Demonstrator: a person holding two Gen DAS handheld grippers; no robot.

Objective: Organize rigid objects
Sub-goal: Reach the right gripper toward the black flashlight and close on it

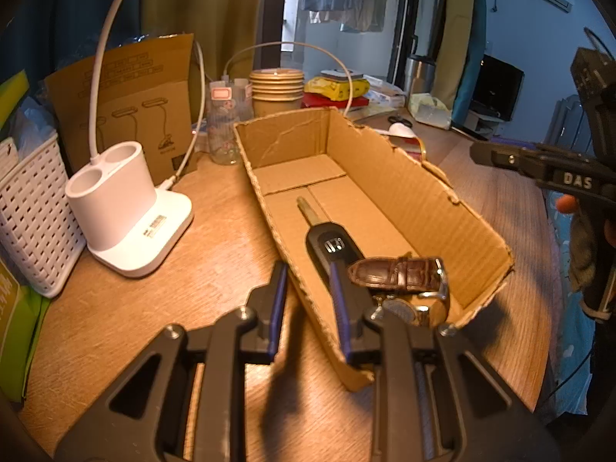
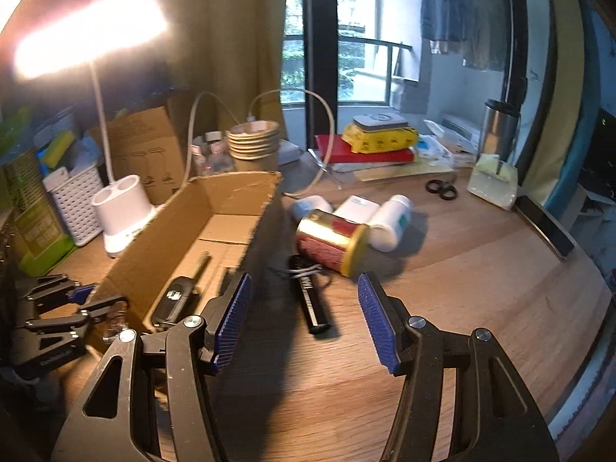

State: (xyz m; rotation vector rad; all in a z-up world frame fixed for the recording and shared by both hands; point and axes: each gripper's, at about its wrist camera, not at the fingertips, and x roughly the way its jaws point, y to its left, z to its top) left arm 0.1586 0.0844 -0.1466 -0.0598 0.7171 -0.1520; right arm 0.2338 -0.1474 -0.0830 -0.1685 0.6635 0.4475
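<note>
- On the wooden surface (image 2: 442,288), a long open cardboard box (image 1: 404,200) to the left; car key (image 1: 327,242) and brown-strapped watch (image 1: 400,273) already lying inside.
- Just right of the box wall: gold-and-red can (image 2: 333,240) tipped on its side, two white bottles (image 2: 389,221) behind it, touching or nearly so.
- Nearest of all, a slim black bar-shaped object (image 2: 313,302) with a dark cord at its far end, flat on the surface, long axis running roughly away from the camera, leaning slightly left at the far end.
- Right hand-held gripper (image 2: 304,321): jaws spread wide, holding nothing, with the black bar lying ahead between the blue pads (image 2: 233,319). Clearly the nearer one; probably a forward-and-down reach, closing across the bar's narrow width.
- Left hand-held gripper (image 1: 308,304): parted, empty, straddling the box's near-left wall, well apart from the bar.
</note>
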